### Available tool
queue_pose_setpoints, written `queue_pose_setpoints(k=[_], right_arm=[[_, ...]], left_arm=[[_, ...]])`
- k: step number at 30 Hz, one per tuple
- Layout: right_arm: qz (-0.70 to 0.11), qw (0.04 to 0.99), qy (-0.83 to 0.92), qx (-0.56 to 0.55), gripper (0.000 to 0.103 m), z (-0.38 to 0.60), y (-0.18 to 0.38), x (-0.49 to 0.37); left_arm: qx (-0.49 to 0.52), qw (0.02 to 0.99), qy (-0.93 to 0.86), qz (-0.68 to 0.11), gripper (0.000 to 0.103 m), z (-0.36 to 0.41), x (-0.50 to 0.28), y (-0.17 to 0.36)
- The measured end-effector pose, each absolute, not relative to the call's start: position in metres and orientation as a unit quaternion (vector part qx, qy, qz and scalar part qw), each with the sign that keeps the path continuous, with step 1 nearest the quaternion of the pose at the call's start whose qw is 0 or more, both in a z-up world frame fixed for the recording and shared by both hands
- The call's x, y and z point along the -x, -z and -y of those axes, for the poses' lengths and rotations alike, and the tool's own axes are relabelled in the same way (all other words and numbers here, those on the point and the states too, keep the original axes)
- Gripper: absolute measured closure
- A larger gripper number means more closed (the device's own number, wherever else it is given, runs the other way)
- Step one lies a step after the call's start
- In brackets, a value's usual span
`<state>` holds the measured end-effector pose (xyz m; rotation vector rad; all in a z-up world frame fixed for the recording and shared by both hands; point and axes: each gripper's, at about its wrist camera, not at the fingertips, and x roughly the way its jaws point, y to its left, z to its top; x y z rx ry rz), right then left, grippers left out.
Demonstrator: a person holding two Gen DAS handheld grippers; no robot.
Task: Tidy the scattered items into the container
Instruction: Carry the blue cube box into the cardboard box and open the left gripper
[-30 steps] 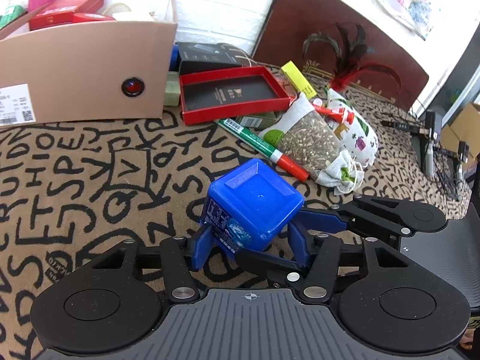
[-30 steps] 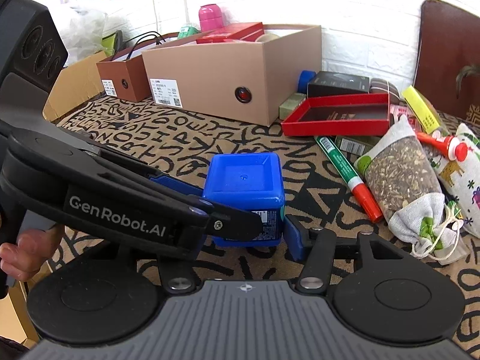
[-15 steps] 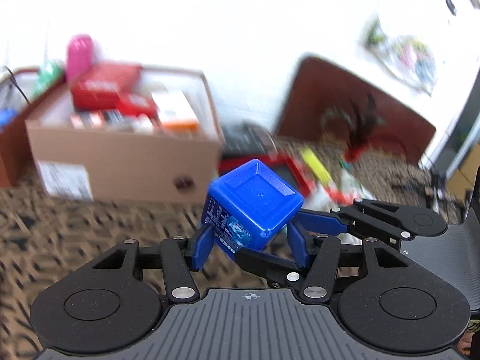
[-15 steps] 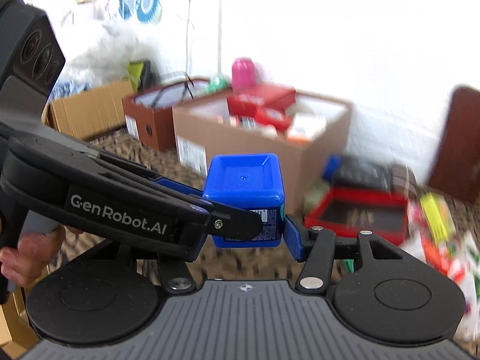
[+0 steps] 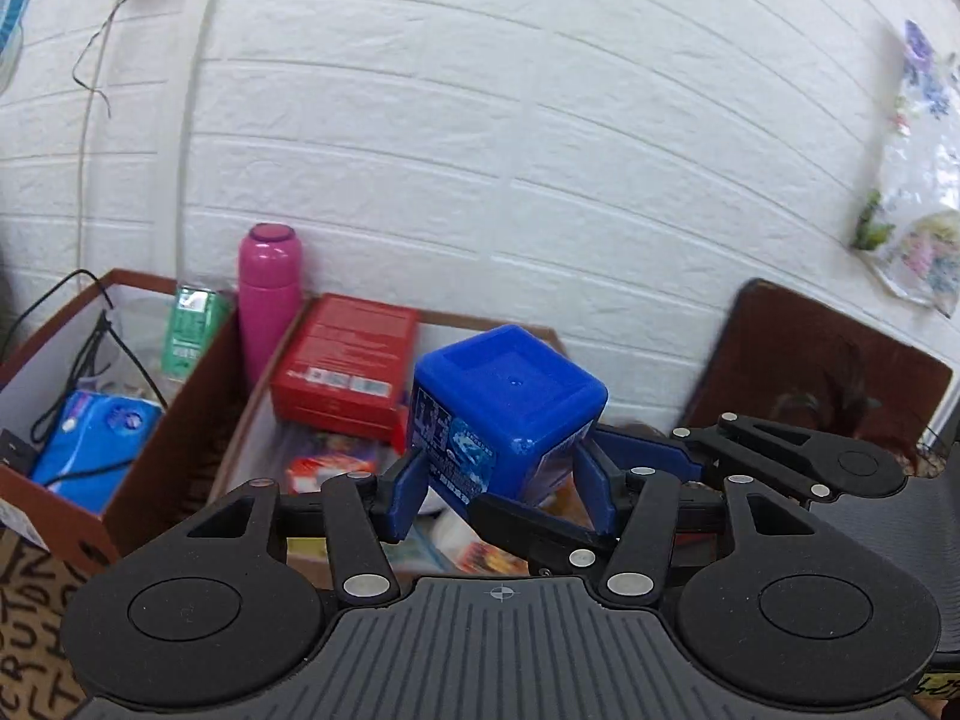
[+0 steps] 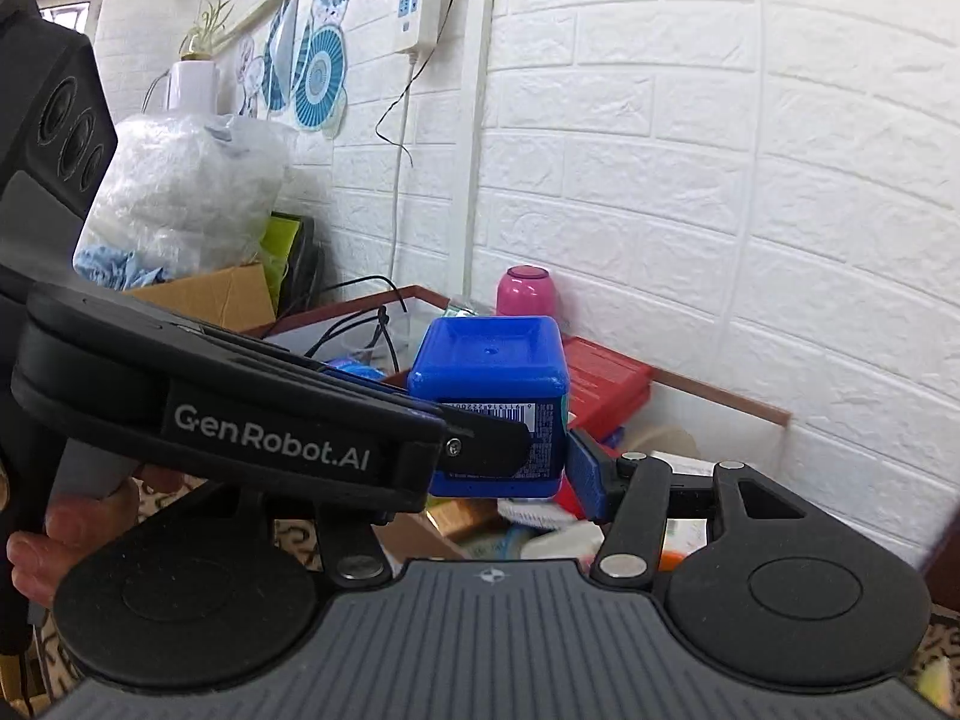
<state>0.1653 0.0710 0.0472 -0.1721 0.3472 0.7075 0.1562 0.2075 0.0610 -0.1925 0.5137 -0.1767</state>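
A blue cube-shaped box (image 5: 507, 405) with printed labels is pinched from four sides. My left gripper (image 5: 501, 480) is shut on it, and my right gripper (image 6: 510, 450) is shut on it crosswise. In the right wrist view the blue box (image 6: 489, 372) is partly hidden behind the left gripper's black body. We hold it in the air over the open cardboard box (image 5: 252, 420), which holds a red box (image 5: 348, 354) and several packets.
A second, brown box (image 5: 54, 510) with a blue pack and black cables stands to the left. A pink bottle (image 5: 269, 282) stands against the white brick wall. A dark chair back (image 5: 822, 354) is at the right. The patterned cloth (image 5: 30, 660) shows at lower left.
Both grippers have lifted the blue box off the patterned cloth and carried it up and toward the cardboard box; the scattered items on the table have dropped out of view.
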Motion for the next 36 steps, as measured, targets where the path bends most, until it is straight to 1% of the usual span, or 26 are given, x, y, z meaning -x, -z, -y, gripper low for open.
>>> queue_pose_setpoints(k=[8,10,11,12,13,14,17,18,22,24,27,29,30,33,36], right_arm=[[-0.209,0.908,-0.360,0.049,0.043,-0.114,-0.023,-0.217],[-0.227,0.901,-0.367,0.043,0.043,-0.122,-0.014,-0.227],[-0.236,0.895,-0.375,0.038,0.041,-0.125,-0.010,-0.231],[-0.244,0.891,-0.381,0.033,0.032,-0.125,-0.006,-0.231],[-0.247,0.892,-0.377,0.031,0.027,-0.124,-0.005,-0.230],[-0.242,0.896,-0.369,0.033,0.026,-0.121,-0.004,-0.227],[-0.242,0.901,-0.360,0.035,0.025,-0.106,0.000,-0.218],[-0.244,0.902,-0.355,0.029,0.020,-0.100,0.001,-0.215],[-0.246,0.914,-0.322,0.009,0.013,-0.072,0.008,-0.192],[-0.244,0.920,-0.307,0.002,0.006,-0.059,0.011,-0.178],[-0.241,0.927,-0.288,0.008,0.005,-0.044,0.014,-0.159],[-0.223,0.935,-0.272,0.041,0.003,-0.037,0.014,-0.139],[-0.227,0.935,-0.268,0.050,0.002,-0.034,0.015,-0.132],[-0.239,0.938,-0.247,0.037,0.002,-0.016,0.019,-0.108],[-0.258,0.939,-0.228,0.008,0.002,0.010,0.029,-0.084]], left_arm=[[0.118,0.951,0.058,-0.279,0.047,-0.258,-0.199,-0.031],[0.126,0.948,0.049,-0.289,0.033,-0.269,-0.207,-0.022],[0.128,0.946,0.036,-0.295,0.020,-0.273,-0.208,-0.018],[0.131,0.945,0.020,-0.299,0.013,-0.277,-0.207,-0.015],[0.138,0.945,0.003,-0.296,0.004,-0.282,-0.202,-0.012],[0.147,0.947,-0.006,-0.284,0.003,-0.286,-0.195,-0.011],[0.161,0.949,0.002,-0.271,0.000,-0.291,-0.171,-0.012],[0.165,0.948,0.001,-0.272,0.000,-0.289,-0.164,-0.011],[0.176,0.945,0.006,-0.275,0.000,-0.272,-0.136,-0.004],[0.174,0.944,0.015,-0.279,0.000,-0.258,-0.123,0.001],[0.176,0.941,0.009,-0.288,0.000,-0.237,-0.106,0.011],[0.178,0.938,0.011,-0.298,0.000,-0.225,-0.094,0.016],[0.178,0.937,0.011,-0.301,0.000,-0.219,-0.088,0.018],[0.168,0.936,0.014,-0.309,0.000,-0.197,-0.072,0.021],[0.124,0.937,0.037,-0.325,0.000,-0.170,-0.062,0.022]])
